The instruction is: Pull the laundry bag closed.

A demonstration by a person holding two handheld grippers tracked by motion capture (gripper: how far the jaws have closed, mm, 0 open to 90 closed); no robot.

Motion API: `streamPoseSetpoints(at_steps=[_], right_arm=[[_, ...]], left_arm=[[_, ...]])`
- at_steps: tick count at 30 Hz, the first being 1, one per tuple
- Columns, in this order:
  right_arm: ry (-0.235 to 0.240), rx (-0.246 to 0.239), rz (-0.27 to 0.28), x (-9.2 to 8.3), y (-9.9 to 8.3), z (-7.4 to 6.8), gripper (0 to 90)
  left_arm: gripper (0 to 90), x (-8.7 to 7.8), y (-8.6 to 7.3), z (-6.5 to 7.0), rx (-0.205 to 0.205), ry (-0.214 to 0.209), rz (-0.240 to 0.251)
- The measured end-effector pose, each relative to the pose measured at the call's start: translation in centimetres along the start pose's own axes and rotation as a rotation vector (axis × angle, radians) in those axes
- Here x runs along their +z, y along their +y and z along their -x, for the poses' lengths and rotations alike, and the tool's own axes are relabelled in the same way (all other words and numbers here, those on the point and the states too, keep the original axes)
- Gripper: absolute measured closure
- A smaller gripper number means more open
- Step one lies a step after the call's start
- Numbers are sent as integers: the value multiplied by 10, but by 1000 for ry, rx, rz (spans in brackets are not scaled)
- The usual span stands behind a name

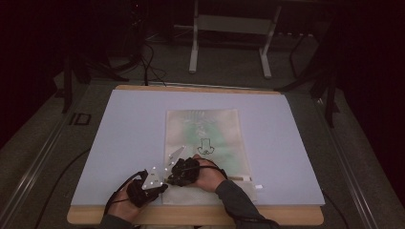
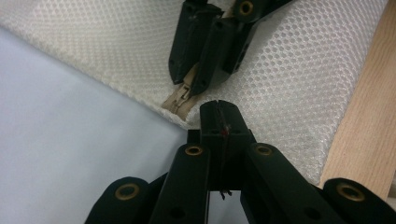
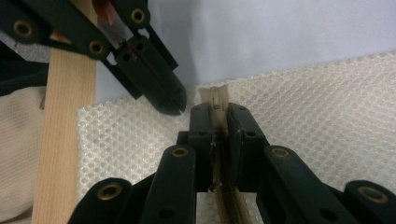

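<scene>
Mesh zipper bag (image 1: 205, 143), no legible lettering. Right hand-held gripper (image 3: 219, 116) pinches its zipper tape (image 3: 215, 100); left hand-held gripper (image 2: 218, 112), pressed together, grips the bag's corner edge just beside.

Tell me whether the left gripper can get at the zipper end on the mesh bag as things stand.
Probably yes. The left gripper sits shut at the mesh bag edge, right beside the zipper end. The right gripper clamps the zipper just behind it, leaving the tip exposed.

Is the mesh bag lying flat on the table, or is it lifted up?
Flat. The mesh bag lies spread on the table. The right gripper is shut on the zipper at its near edge.
</scene>
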State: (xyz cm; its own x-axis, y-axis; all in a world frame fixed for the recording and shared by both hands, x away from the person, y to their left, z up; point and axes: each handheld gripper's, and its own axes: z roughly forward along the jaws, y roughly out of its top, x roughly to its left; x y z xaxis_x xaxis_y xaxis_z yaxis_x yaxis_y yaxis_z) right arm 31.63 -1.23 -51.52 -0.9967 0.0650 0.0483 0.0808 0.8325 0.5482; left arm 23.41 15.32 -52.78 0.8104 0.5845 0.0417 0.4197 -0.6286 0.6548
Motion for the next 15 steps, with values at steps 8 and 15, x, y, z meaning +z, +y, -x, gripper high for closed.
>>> streamPoseSetpoints(at_steps=[8, 15], right_arm=[[-4, -15, -14, -2, -3, -1, 821], [-9, -23, -28, -7, -8, 0, 822]], left_arm=[[900, 1, 2, 3, -22, 31, -17], [900, 1, -1, 3, -20, 84, -28]])
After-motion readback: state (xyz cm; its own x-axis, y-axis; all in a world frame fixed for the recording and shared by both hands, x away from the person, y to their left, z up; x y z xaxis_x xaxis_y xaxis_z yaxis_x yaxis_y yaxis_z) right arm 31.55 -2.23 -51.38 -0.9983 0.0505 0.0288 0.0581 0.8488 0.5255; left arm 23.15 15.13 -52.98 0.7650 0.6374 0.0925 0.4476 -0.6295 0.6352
